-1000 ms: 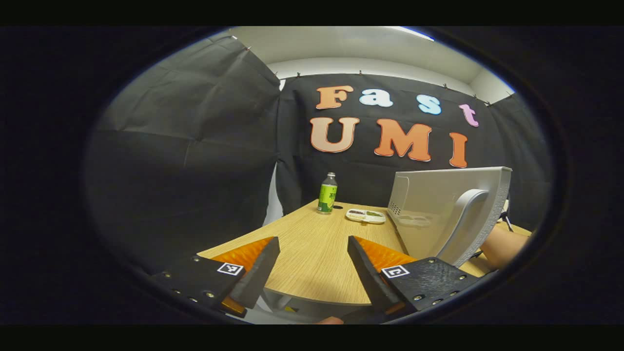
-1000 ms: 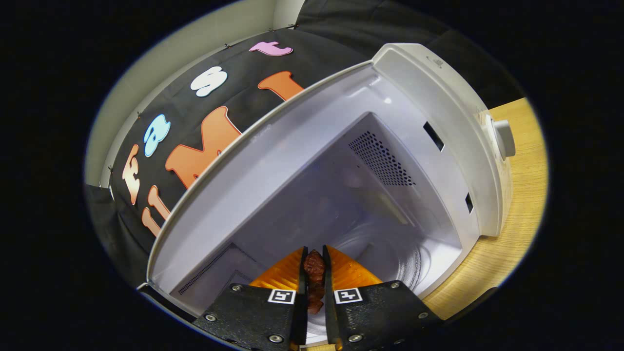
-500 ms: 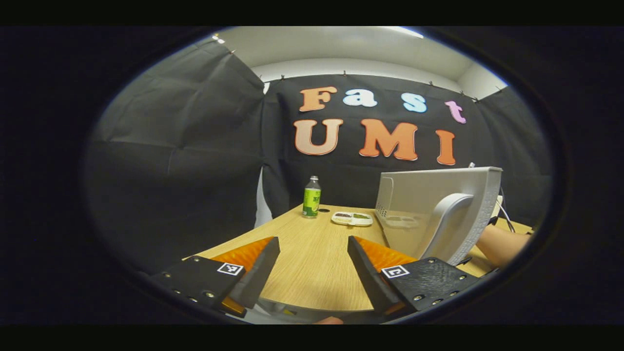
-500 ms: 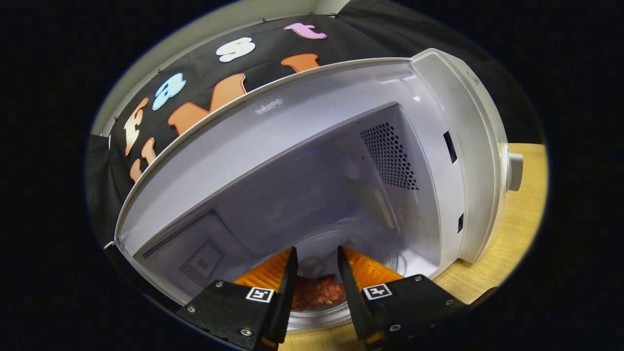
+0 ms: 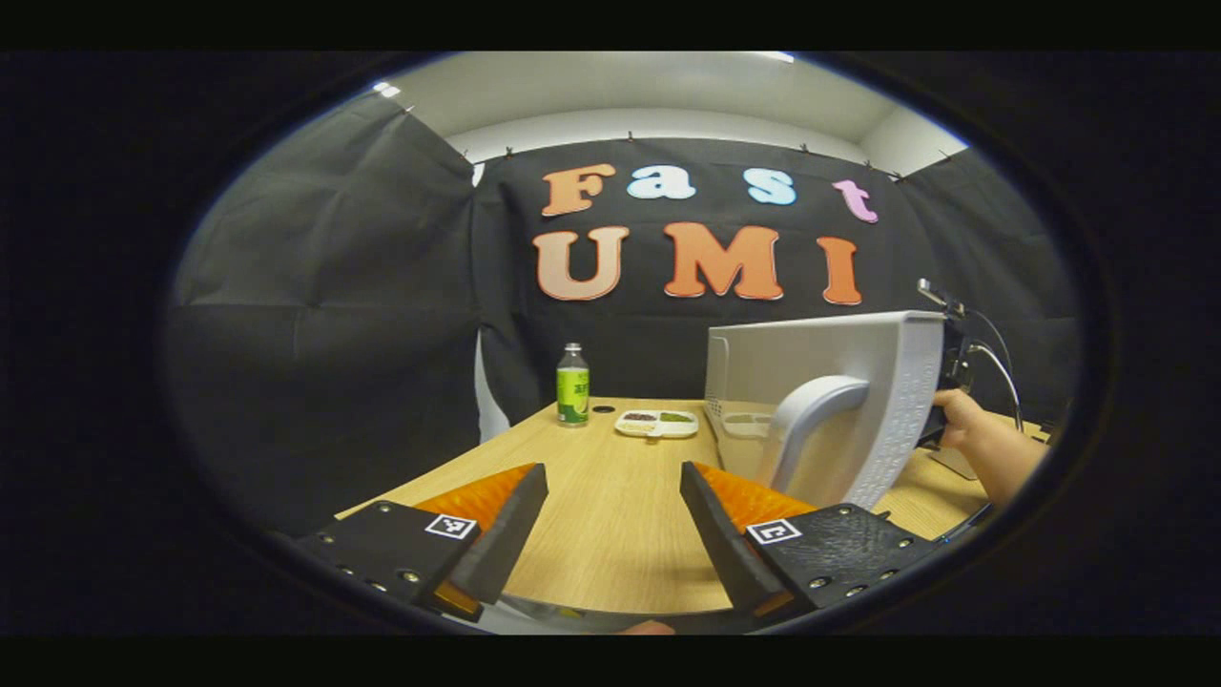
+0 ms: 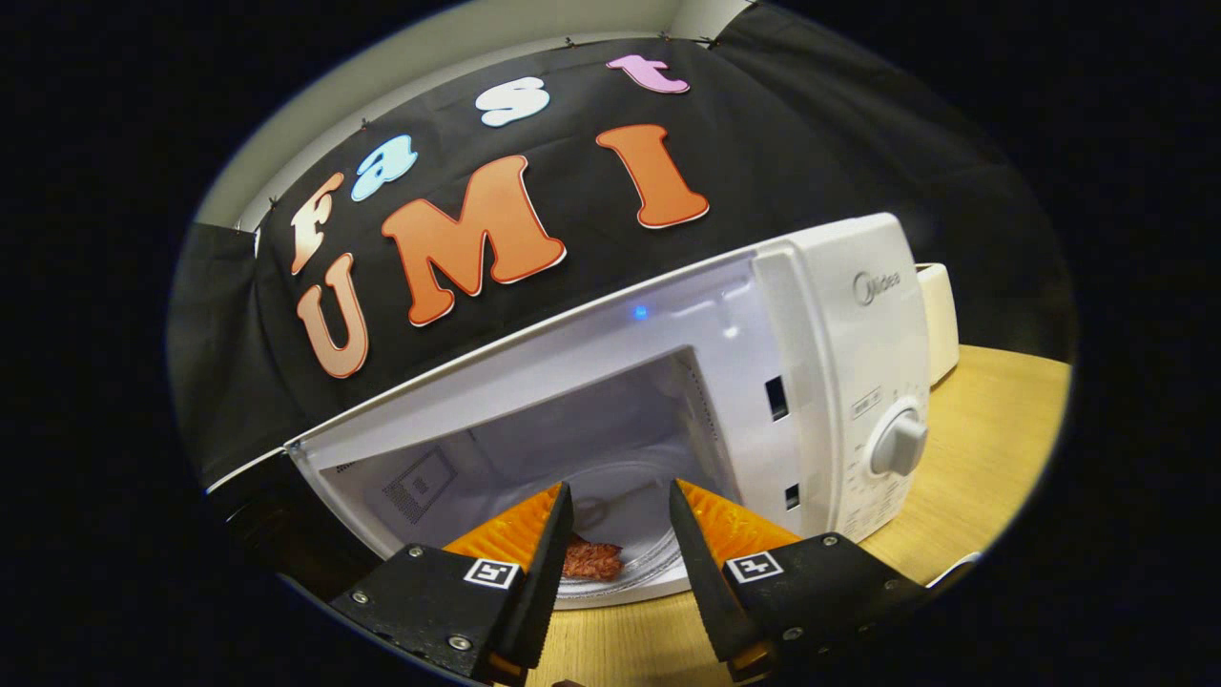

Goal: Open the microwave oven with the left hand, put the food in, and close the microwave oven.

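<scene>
One piece of food (image 6: 591,559), reddish-brown and lumpy, lies on the glass turntable (image 6: 630,572) inside the microwave (image 6: 839,382), near the front edge, not touching either hand-held gripper. Looks soft and light, probably a bit greasy, a gentle pinch across its middle would do if it needs shifting. Right hand-held gripper (image 6: 620,563) spread, holding nothing, sits just outside the cavity mouth with the food visible between its fingers. Left hand-held gripper (image 5: 610,534) also spread and empty, above the tabletop (image 5: 610,496), near the open door (image 5: 839,410) but apart from it.

Door is a stiff hinged panel, light to swing; best hold is the curved handle (image 5: 801,420) on its outer face, or just push on the flat panel to shut it. Closing step seems to be what is left.

Containers: microwave holds only the food. Small divided tray (image 5: 656,423) farther back on the tabletop has dark and green bits in its compartments, too small to tell what. Green-labelled bottle (image 5: 572,385) beside it, capped, contents unclear. A person's hand (image 5: 973,434) shows past the door's edge
</scene>
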The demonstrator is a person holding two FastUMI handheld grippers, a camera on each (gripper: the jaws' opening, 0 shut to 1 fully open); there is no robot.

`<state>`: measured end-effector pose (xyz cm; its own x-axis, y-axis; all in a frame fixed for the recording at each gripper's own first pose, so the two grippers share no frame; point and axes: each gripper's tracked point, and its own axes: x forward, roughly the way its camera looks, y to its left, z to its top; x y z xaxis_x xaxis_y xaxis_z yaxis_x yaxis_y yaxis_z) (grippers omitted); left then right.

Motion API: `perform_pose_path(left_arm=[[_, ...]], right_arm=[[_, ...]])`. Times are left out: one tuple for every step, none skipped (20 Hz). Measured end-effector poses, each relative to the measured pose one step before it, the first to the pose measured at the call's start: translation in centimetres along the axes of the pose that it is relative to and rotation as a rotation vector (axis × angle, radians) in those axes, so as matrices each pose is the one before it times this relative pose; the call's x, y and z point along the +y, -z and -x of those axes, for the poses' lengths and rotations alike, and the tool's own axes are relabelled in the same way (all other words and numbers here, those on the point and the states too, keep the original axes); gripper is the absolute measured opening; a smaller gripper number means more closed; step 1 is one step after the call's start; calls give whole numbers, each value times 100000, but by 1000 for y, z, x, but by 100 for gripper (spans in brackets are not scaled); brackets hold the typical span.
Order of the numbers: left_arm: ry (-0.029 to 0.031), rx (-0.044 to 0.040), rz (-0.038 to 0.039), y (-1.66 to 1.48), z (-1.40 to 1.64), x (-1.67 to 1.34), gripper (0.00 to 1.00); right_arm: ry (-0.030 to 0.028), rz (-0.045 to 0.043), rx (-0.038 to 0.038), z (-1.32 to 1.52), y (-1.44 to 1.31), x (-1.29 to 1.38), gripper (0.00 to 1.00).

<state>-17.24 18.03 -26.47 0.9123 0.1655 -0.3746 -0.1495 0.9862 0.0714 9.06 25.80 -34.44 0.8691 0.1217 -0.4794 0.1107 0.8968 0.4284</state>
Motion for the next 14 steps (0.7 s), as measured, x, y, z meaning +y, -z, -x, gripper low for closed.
perform_pose_path(left_arm=[[1024,253,-640,-66,145,-706,86],[1944,172,109,42,319,-925,86],[2468,-131,364,-149,154,-1056,85],[2743,-197,362,-126,2,-1016,86],[2966,-15,145,-40,-151,-1205,86],[3232,-330,185,-80,-98,-1252,86],[3442,-452,318,-174,-87,-1285,86],[3238,-247,448,-105,-314,-1322,86],[3334,127,493,76,-470,-1302,86],[3459,437,539,89,-526,-1408,84],[3455,321,-186,56,-627,-1285,86],[3049,-210,-815,62,-525,-1495,80],[2726,106,-972,-71,-749,-1170,77],[2873,208,-872,138,-880,-1292,74]], right_arm=[[-1218,1884,-1592,1023,-991,-373,66],[-1058,2282,-1507,1036,-977,-374,67],[-1382,2327,-1351,1037,-929,-424,68],[-1171,2125,-517,1073,-769,-455,70],[-1065,1510,-532,1131,-603,-591,72],[-1027,792,-1703,1044,-1026,-603,75],[-341,340,-1639,900,-1030,-684,77],[-714,219,-1826,946,-839,-766,79],[-145,669,-1645,900,-1005,-898,79],[-270,923,-1034,784,-602,-837,80],[246,1255,-719,671,-627,-990,81],[-131,916,-504,694,-463,-1074,82],[154,434,-443,630,-504,-1016,82],[405,471,-356,715,-408,-1047,82]])
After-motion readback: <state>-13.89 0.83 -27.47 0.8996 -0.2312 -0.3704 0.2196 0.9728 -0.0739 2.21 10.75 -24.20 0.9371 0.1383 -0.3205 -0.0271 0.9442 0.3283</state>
